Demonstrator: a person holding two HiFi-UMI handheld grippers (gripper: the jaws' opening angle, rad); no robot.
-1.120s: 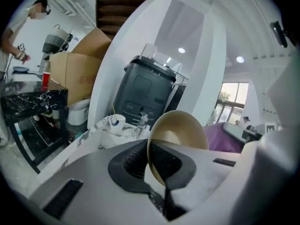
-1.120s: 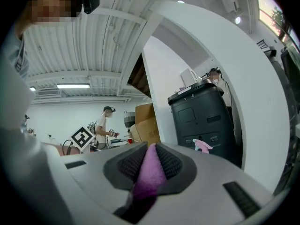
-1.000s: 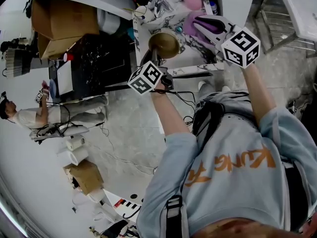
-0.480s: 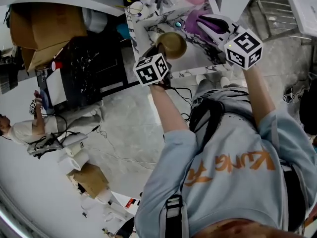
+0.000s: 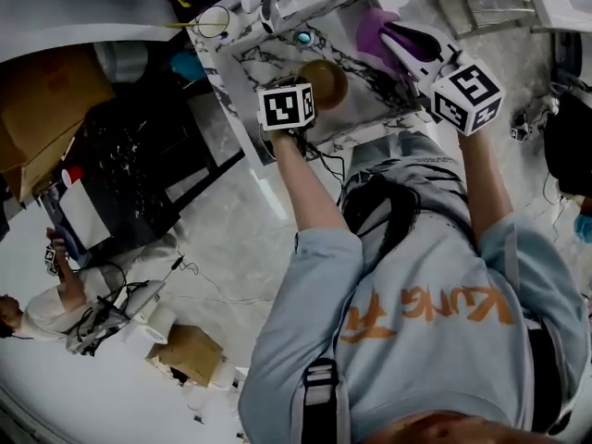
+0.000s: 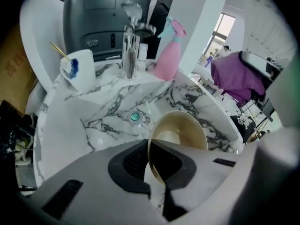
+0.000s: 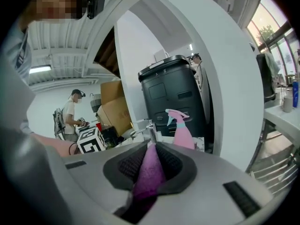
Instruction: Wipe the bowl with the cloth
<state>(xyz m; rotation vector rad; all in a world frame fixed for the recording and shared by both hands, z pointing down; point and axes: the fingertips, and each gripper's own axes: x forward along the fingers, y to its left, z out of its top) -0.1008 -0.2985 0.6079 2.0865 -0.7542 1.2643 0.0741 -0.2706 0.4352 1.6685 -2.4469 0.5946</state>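
A tan bowl [image 6: 183, 128] hangs tilted over the marble sink [image 6: 103, 125], its hollow facing away. My left gripper [image 6: 152, 150] is shut on the bowl's near rim. In the head view the bowl [image 5: 326, 81] sits just beyond the left gripper [image 5: 305, 95]. My right gripper [image 7: 150, 159] is shut on a purple cloth [image 7: 151, 172] that bunches between its pads. It is held up to the right of the bowl, apart from it, where the cloth [image 5: 373, 33] and right gripper [image 5: 412, 46] show in the head view. The cloth [image 6: 236, 78] also shows in the left gripper view.
A chrome faucet [image 6: 131, 41], a pink spray bottle [image 6: 168, 55] and a white mug [image 6: 79, 70] stand on the sink's back ledge, with the drain [image 6: 135, 117] below. Behind is a black bin [image 7: 173, 93]. Cardboard boxes [image 5: 42, 100] and a person [image 7: 72, 114] are off to the left.
The head view has swung round. The left gripper has carried the bowl a little farther in over the sink. The right gripper keeps the cloth beside it.
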